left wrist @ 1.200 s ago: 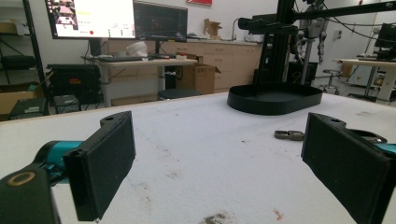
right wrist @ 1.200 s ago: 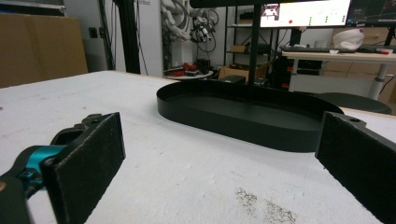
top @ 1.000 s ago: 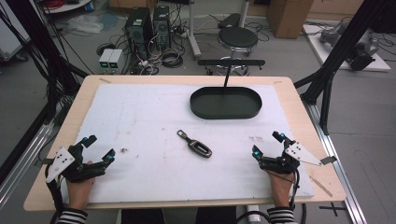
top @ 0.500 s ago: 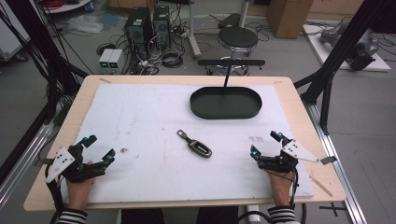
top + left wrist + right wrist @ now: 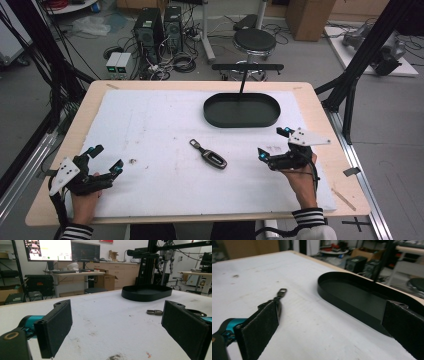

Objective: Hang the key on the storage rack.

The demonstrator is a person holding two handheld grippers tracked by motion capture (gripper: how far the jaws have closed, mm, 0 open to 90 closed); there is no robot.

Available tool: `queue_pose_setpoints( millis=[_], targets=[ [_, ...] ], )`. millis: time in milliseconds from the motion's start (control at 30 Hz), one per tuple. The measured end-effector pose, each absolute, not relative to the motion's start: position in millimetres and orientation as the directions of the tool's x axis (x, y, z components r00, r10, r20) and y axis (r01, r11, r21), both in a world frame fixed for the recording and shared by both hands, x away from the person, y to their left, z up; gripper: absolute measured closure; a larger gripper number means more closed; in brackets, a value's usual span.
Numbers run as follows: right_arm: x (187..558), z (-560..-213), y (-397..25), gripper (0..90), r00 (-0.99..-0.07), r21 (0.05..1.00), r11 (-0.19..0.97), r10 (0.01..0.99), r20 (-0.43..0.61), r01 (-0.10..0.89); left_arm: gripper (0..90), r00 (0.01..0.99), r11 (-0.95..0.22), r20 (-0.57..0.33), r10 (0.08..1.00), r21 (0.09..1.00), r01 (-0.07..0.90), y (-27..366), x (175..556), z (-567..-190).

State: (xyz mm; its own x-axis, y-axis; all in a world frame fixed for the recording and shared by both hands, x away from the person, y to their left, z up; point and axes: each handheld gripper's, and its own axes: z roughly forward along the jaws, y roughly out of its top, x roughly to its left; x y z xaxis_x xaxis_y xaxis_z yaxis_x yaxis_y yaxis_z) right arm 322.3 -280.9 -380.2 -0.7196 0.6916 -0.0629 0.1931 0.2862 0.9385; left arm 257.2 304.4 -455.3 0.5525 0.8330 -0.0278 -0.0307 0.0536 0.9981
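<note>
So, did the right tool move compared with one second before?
Yes, a little. In the high view the right tool has crept left toward the key fob and slightly up toward the black tray; both things lie where they were.

The room is bright, with soft light from above. The white table (image 5: 150, 130) shows only faint shadows. In both gripper views the near black jaws look blurry, and far things are fuzzy too. The monitor (image 5: 47, 250) glares white.
</note>
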Motion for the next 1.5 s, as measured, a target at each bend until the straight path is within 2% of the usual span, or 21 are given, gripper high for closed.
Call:
queue_pose_setpoints(
  millis=[167, 333, 667, 1000, 1500],
  targets=[
    [331.7, -365.6, -264.1, 0.4, -0.763, 0.912, 0.36, 0.641, -0.088, 0.198, 10.2, 0.552, 0.055, -0.029, 0.833, 0.998, -0.03, 304.5, 257.3, -455.3],
    [344.6, -349.7, -237.3, 0.4, -0.829, 0.862, 0.468, 0.548, -0.111, 0.194, 10.3, 0.552, 0.056, -0.03, 0.833, 0.998, -0.03, 304.5, 257.4, -455.3],
    [358.7, -337.8, -197.0, 0.4, -0.883, 0.779, 0.588, 0.459, -0.102, 0.216, 10.3, 0.552, 0.056, -0.03, 0.833, 0.998, -0.029, 304.6, 257.4, -455.2],
    [367.4, -344.5, -155.0, 0.5, -0.924, 0.675, 0.704, 0.373, -0.089, 0.22, 10.3, 0.553, 0.058, -0.033, 0.833, 0.998, -0.027, 304.5, 257.7, -455.2],
    [379.0, -367.9, -119.2, 0.5, -0.941, 0.532, 0.808, 0.334, -0.06, 0.253, 10.2, 0.553, 0.056, -0.033, 0.832, 0.998, -0.023, 304.8, 258.0, -455.1]
  ],
)
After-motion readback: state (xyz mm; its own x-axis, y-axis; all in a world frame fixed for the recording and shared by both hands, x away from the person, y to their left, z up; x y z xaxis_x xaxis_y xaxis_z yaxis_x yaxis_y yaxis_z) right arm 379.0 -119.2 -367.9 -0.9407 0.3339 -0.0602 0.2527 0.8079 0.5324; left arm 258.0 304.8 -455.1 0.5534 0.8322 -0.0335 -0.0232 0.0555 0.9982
